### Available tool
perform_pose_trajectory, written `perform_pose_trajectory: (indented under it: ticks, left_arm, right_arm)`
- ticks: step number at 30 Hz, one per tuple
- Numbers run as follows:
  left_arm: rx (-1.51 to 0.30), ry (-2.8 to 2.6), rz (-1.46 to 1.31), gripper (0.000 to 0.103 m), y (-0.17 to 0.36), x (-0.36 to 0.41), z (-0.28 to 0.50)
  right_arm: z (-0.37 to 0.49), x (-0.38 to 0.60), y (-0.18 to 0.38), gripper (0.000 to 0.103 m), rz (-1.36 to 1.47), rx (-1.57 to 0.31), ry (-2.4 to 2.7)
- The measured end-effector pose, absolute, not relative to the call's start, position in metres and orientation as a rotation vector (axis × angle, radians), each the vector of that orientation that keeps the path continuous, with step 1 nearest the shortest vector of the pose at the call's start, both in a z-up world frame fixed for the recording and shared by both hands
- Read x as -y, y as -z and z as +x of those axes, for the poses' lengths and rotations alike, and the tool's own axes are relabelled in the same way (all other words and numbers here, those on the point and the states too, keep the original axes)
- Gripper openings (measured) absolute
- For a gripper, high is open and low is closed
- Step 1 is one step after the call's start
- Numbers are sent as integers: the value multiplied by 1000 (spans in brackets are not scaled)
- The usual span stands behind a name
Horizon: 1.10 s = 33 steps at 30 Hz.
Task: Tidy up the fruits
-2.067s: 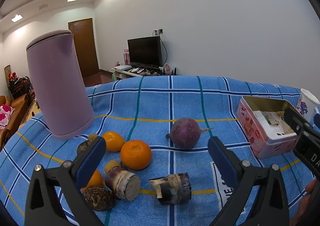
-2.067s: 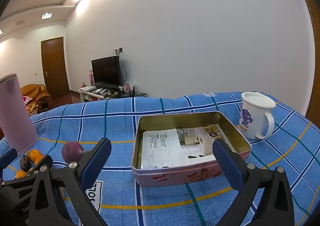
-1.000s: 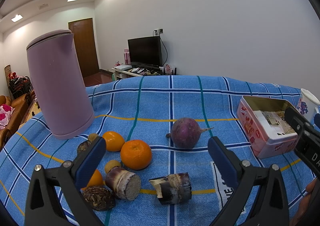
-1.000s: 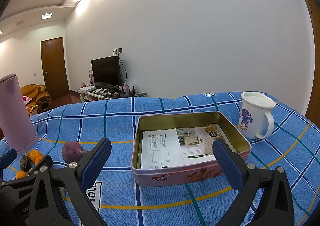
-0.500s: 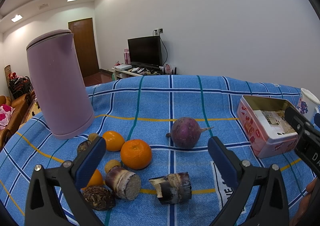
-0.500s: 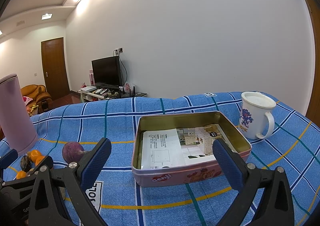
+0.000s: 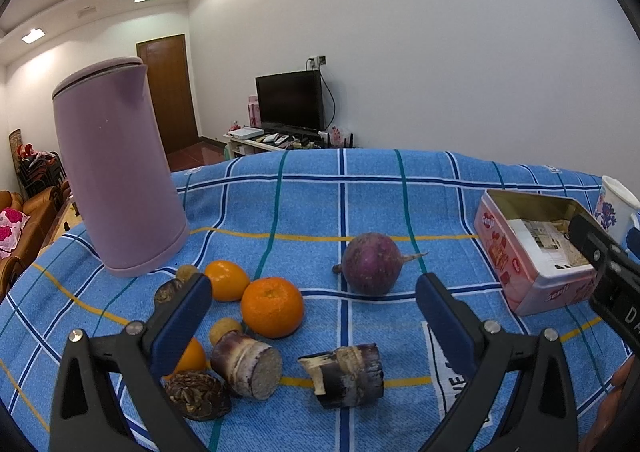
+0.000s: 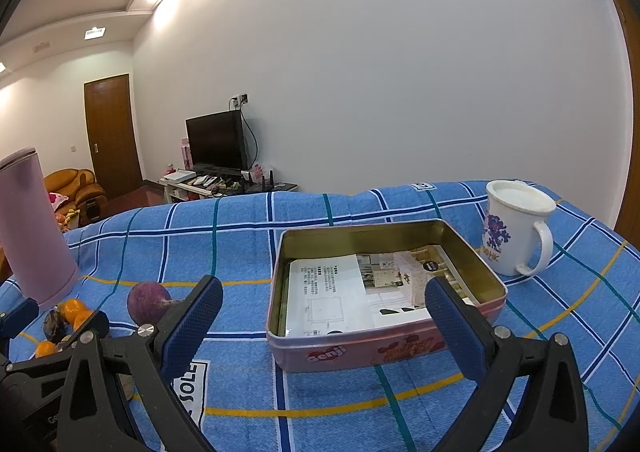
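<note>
In the left wrist view a pile of produce lies on the blue checked cloth: an orange (image 7: 272, 307), a second orange (image 7: 225, 280) behind it, two sugarcane pieces (image 7: 246, 364) (image 7: 347, 370), a dark nut-like fruit (image 7: 198, 394) and a purple round root (image 7: 372, 264). My left gripper (image 7: 312, 306) is open and empty, held above the pile. My right gripper (image 8: 324, 314) is open and empty in front of the open pink tin (image 8: 360, 348), which holds paper leaflets. The purple root (image 8: 147, 302) also shows in the right wrist view.
A tall lilac kettle (image 7: 116, 171) stands at the left behind the fruit. A white mug (image 8: 516, 228) with a blue print stands right of the tin. The tin (image 7: 532, 252) lies at the right in the left wrist view.
</note>
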<state>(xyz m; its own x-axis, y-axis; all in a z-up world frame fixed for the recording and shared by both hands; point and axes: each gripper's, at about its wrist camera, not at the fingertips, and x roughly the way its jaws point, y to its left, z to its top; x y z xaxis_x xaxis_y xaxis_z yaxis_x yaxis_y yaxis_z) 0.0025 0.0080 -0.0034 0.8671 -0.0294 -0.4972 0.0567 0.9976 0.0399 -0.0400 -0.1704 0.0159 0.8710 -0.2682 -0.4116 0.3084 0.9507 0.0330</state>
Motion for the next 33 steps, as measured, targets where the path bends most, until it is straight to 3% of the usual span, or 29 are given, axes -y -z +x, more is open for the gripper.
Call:
perform_pose_trajectory:
  ticks: [16, 19, 21, 33]
  left_arm:
    - [-645, 63, 117, 103, 7, -38, -7]
    - [-639, 37, 105, 103, 1, -68, -20]
    - [-641, 6, 102, 103, 0, -90, -26]
    - [-629, -63, 47, 103, -11, -151, -38]
  right_arm:
    - [-38, 163, -14, 102, 116, -439, 146]
    - [-33, 154, -11, 95, 126, -478, 32]
    - [-27, 144, -6, 82, 136, -528, -86]
    - [17, 38, 35, 80, -42, -834, -395]
